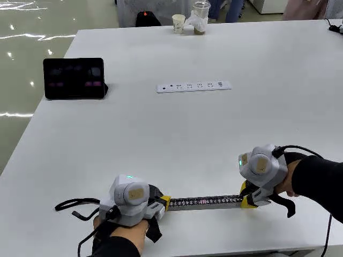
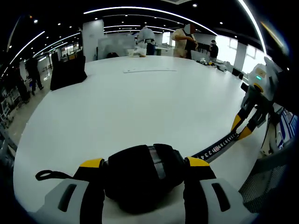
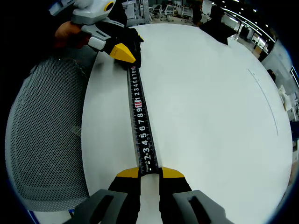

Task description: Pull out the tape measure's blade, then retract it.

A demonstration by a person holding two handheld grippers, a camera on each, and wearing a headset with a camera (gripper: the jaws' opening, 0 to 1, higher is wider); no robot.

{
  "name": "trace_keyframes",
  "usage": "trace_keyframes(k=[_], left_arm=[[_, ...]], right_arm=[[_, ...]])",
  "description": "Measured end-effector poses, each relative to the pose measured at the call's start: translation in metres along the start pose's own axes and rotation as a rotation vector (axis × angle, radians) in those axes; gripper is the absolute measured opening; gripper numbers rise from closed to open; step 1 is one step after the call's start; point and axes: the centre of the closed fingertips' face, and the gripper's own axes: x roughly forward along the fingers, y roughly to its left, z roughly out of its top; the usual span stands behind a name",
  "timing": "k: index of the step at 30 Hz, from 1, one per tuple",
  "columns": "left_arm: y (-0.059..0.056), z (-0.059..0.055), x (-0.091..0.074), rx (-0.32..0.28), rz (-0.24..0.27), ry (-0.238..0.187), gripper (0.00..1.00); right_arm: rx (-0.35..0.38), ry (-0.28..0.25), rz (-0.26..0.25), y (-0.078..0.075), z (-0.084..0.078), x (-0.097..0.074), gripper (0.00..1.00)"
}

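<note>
- At the near edge of a white table (image 1: 161,134), the left gripper (image 1: 164,202) holds a black tape measure (image 2: 142,175). Its yellow-tipped jaws are spread wide to either side of the case and pressed against it.
- The blade (image 1: 206,201) is drawn out of the case and lies flat along the tabletop, numbers facing up. It runs from the left gripper across to the right gripper (image 3: 150,173).
- The right gripper's jaws are almost closed, pinching the blade's free end between their yellow tips. In the right gripper view the lowest numbers sit nearest those tips and the count climbs toward the case.
- The two grippers are held low over the table and well apart, with the stretched blade between them.
- A black cable (image 1: 75,203) trails on the table just left of the left gripper.
- In the left gripper view, the right gripper appears at the right edge, gripping the far end of the blade.
- Farther up the table, a dark tablet (image 1: 74,78) stands propped near the left edge. A white power strip (image 1: 193,85) lies flat near the middle. Both are well apart from the tape measure.
- A paper cup (image 1: 178,23) and a clear plastic cup (image 1: 200,16) stand side by side at the table's far edge.
- A grey mesh chair (image 3: 42,140) sits beside the table's edge in the right gripper view.
</note>
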Motion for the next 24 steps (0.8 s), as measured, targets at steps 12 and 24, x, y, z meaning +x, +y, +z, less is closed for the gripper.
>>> trace_keyframes(k=[12, 24], left_arm=[[-0.0004, -0.0001, 0.0001, 0.007, 0.002, 0.001, 0.64], [-0.0003, -0.0004, 0.0000, 0.012, 0.002, 0.003, 0.64]], right_arm=[[-0.001, 0.001, 0.001, 0.0008, 0.0037, 0.0012, 0.12], [0.001, 0.008, -0.012, 0.0018, 0.0075, 0.0026, 0.11]])
